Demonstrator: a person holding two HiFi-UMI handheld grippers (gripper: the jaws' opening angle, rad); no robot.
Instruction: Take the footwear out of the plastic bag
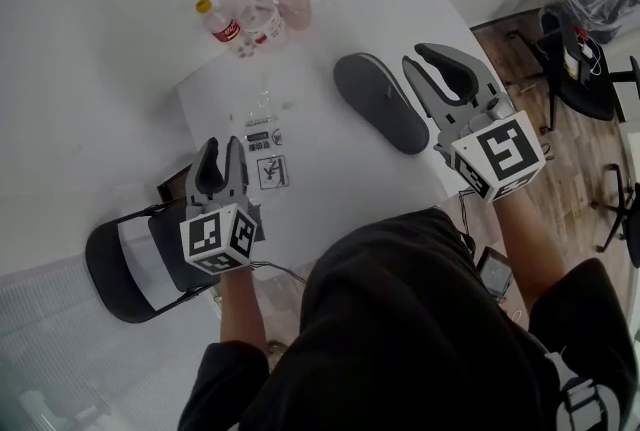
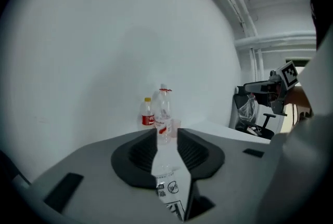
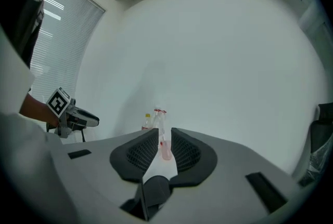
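Observation:
A dark grey slipper (image 1: 380, 102) lies bare on the white table (image 1: 340, 189), right of centre. A flat clear plastic bag (image 1: 262, 124) with printed labels lies left of it; its print also shows below the jaws in the left gripper view, on the bag (image 2: 171, 189). My left gripper (image 1: 220, 164) hovers at the table's near left edge beside the bag, jaws narrowed with a gap and nothing between them. My right gripper (image 1: 442, 71) hangs just right of the slipper, jaws also narrowed, with nothing pressed between its pads.
Clear bottles (image 1: 245, 14) and a pink cup (image 1: 296, 9) stand at the table's far edge. A black chair (image 1: 130, 264) sits at the near left. Office chairs (image 1: 590, 69) stand on the wood floor to the right. A phone (image 1: 495, 269) lies by my right forearm.

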